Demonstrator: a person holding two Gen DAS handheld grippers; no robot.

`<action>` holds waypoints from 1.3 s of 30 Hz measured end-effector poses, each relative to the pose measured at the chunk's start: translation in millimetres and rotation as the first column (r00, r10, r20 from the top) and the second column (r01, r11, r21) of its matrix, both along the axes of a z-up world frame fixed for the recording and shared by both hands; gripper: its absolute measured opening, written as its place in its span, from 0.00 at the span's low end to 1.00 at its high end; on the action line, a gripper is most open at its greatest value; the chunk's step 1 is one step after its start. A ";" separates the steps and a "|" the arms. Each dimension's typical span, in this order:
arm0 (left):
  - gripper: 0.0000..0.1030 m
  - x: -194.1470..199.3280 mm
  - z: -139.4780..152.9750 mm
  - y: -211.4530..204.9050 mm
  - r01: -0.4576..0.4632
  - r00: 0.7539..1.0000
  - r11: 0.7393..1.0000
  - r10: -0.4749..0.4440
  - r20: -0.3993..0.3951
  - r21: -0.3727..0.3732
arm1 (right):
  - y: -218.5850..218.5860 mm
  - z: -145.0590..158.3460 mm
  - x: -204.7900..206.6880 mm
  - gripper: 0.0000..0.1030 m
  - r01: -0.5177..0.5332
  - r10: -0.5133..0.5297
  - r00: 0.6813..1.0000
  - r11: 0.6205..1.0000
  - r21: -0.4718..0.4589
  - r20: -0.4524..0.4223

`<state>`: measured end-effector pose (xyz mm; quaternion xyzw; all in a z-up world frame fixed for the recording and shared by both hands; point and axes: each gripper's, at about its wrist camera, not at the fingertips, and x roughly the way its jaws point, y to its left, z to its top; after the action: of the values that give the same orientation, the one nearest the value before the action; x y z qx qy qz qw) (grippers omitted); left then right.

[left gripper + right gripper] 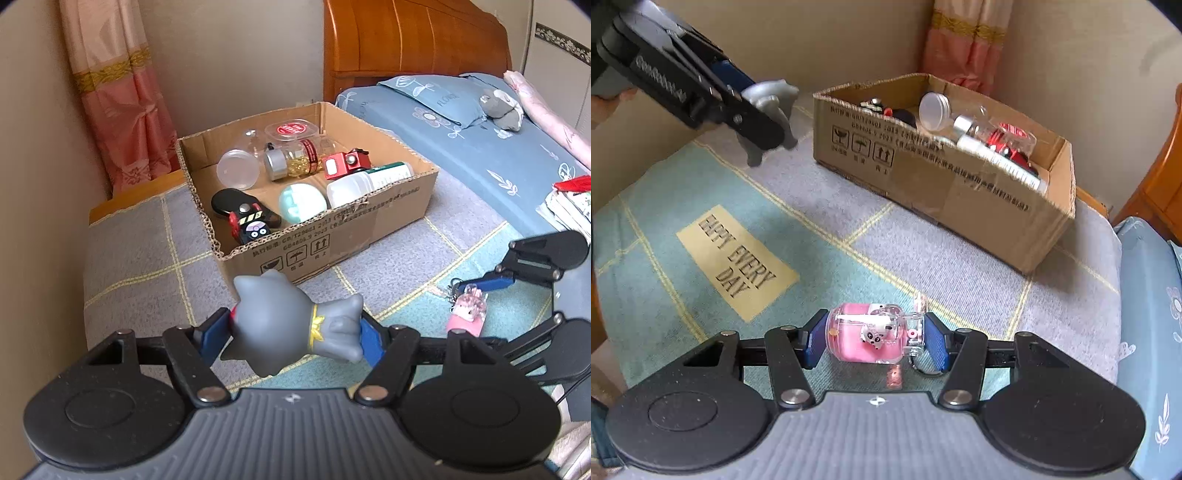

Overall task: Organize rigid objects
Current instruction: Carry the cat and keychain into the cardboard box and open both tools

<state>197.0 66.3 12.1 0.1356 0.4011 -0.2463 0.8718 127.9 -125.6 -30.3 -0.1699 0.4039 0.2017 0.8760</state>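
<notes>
Both jaws loaded: left gripper (295, 334) pinches grey figurine (295, 325), right gripper (875, 341) brackets pink keychain (875, 338) lengthwise; box (332, 240) dead ahead of left.

Your left gripper (295, 332) has a ribbed grey body across the bottom of the frame, with a small white star-like mark at its top centre. Two round black discs sit at either side, each with a raised circle. Black link arms run inward from silver rivets to blue finger pads (210, 336). Your right gripper (875, 341) is built the same: grey ribbed body, black discs, silver rivets, blue pads. Seen from the right wrist camera, upper left, the left gripper carries pale lettering, too blurred to read, and a sliver of your skin (605, 107) shows beside it.
</notes>
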 end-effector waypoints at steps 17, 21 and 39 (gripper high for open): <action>0.68 25.8 49.4 -25.8 0.076 0.994 0.997 -0.076 0.081 -0.004 | -18.5 93.1 24.2 0.57 -0.063 0.055 0.996 0.992 0.114 0.071; 0.68 55.1 57.3 -38.1 0.079 0.993 0.997 -0.078 0.083 0.000 | -22.8 109.9 38.1 0.57 -0.055 0.042 0.993 0.992 0.116 0.113; 0.93 122.1 26.6 -35.7 -0.053 0.996 0.998 0.055 0.075 -0.030 | -31.4 135.4 104.7 0.58 0.005 -0.027 0.989 0.989 0.145 0.148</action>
<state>319.1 30.5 38.6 0.1219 0.3678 -0.2230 0.8945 232.5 -157.0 105.0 -0.1174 0.3227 0.2099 0.9154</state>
